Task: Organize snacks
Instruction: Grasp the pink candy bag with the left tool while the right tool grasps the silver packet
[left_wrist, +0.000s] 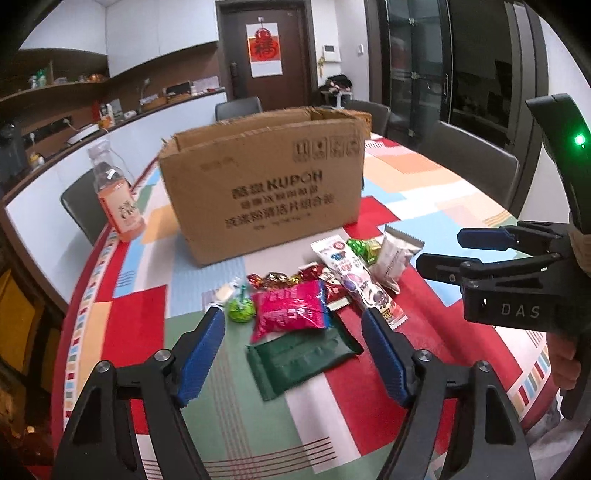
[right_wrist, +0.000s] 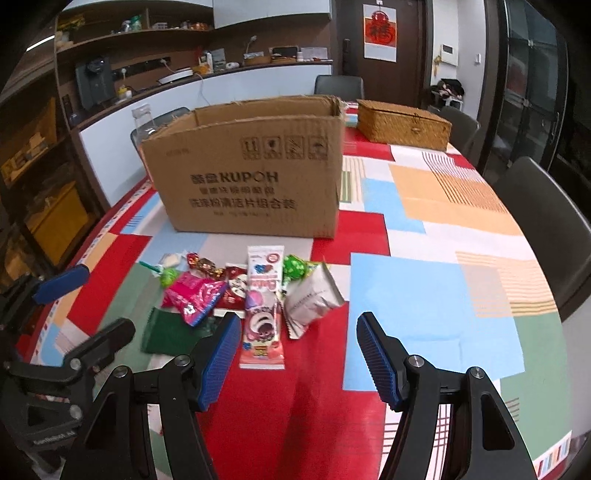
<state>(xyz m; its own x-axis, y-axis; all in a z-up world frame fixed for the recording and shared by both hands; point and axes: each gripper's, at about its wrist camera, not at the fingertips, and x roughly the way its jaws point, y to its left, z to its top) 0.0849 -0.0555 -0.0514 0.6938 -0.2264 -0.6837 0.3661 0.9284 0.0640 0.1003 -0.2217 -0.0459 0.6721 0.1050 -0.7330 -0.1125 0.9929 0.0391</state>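
Note:
A pile of snacks lies on the patchwork tablecloth before an open cardboard box (left_wrist: 258, 181) (right_wrist: 247, 173). It holds a dark green packet (left_wrist: 301, 356) (right_wrist: 166, 336), a pink packet (left_wrist: 288, 308) (right_wrist: 194, 297), a long white-pink packet (left_wrist: 354, 280) (right_wrist: 263, 306), a silver pouch (left_wrist: 397, 256) (right_wrist: 310, 299) and several wrapped candies (left_wrist: 275, 278). My left gripper (left_wrist: 291, 321) is open above the green and pink packets and holds nothing. My right gripper (right_wrist: 293, 330) is open, empty, just short of the long packet and silver pouch; it also shows in the left wrist view (left_wrist: 443, 251).
A drink bottle (left_wrist: 116, 195) stands left of the box. A wicker basket (right_wrist: 404, 123) sits at the table's far right. Dark chairs (right_wrist: 546, 229) ring the table. A counter with shelves runs along the left wall.

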